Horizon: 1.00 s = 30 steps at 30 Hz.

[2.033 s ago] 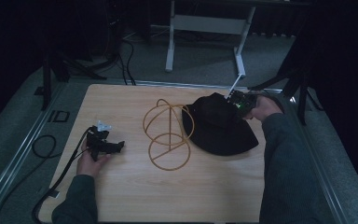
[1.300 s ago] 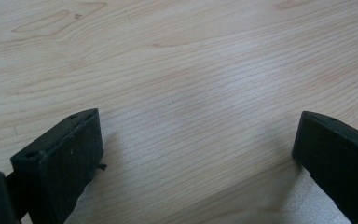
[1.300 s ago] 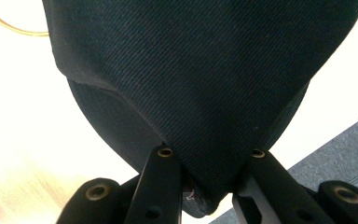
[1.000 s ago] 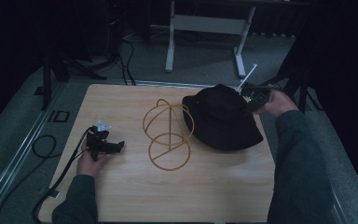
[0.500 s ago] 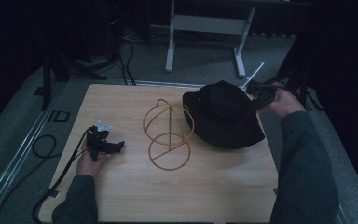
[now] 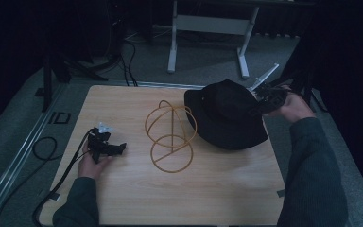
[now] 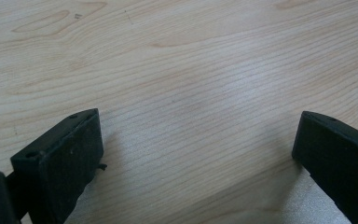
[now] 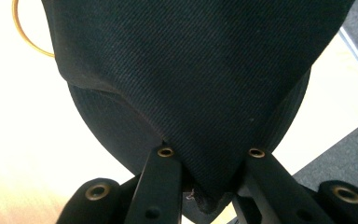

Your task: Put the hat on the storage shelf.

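Observation:
A black bucket hat lies at the back right of the wooden table, its right side raised. My right gripper is shut on the hat's cloth at that side, just past the table's right edge. In the right gripper view the hat hangs forward from the pinched fold between my jaws. A gold wire hat stand stands at the table's middle, just left of the hat, and its ring shows beyond the brim. My left gripper rests open on the table at the left, with bare wood between its jaws.
A black cable trails from the left gripper over the table's left edge to the floor. A white metal frame stands on the carpet beyond the table. Dark stand legs rise at the far left corner.
The right hand has drawn the hat's gripped side up and to the right, so the hat now stands taller and nearer the table's right edge. The left gripper has stayed still.

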Each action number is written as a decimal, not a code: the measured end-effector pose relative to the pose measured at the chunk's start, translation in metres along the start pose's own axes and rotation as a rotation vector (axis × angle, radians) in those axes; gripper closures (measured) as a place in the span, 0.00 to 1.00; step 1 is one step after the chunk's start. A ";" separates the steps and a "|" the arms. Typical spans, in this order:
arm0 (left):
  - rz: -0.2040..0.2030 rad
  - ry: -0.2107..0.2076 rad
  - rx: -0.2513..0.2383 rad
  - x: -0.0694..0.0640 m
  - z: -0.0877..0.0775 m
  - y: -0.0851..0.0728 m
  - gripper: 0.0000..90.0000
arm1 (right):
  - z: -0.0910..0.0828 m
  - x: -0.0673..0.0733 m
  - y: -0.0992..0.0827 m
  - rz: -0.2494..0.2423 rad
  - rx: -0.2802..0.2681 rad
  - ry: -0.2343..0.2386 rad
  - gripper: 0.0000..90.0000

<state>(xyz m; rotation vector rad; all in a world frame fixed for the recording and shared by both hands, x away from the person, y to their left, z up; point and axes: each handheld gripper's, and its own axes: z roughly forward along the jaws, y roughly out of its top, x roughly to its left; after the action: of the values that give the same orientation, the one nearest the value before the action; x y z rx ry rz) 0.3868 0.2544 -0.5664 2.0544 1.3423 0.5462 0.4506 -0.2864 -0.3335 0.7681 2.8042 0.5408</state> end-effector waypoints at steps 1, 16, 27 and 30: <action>0.000 0.000 0.000 0.000 0.000 0.000 0.02 | 0.000 0.000 -0.002 -0.001 -0.008 -0.003 0.94; 0.000 0.000 0.000 0.000 0.000 0.000 0.02 | -0.010 -0.003 -0.022 0.006 -0.089 -0.002 0.94; 0.000 -0.001 0.002 0.000 0.000 0.000 0.02 | -0.021 -0.004 -0.030 0.011 -0.122 0.004 0.94; 0.000 -0.001 0.002 0.000 0.000 0.000 0.02 | -0.024 -0.003 -0.031 0.008 -0.128 0.012 0.94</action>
<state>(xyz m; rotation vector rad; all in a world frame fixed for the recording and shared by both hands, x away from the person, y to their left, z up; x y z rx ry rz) 0.3868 0.2544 -0.5663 2.0560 1.3424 0.5444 0.4329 -0.3201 -0.3232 0.7523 2.7466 0.7198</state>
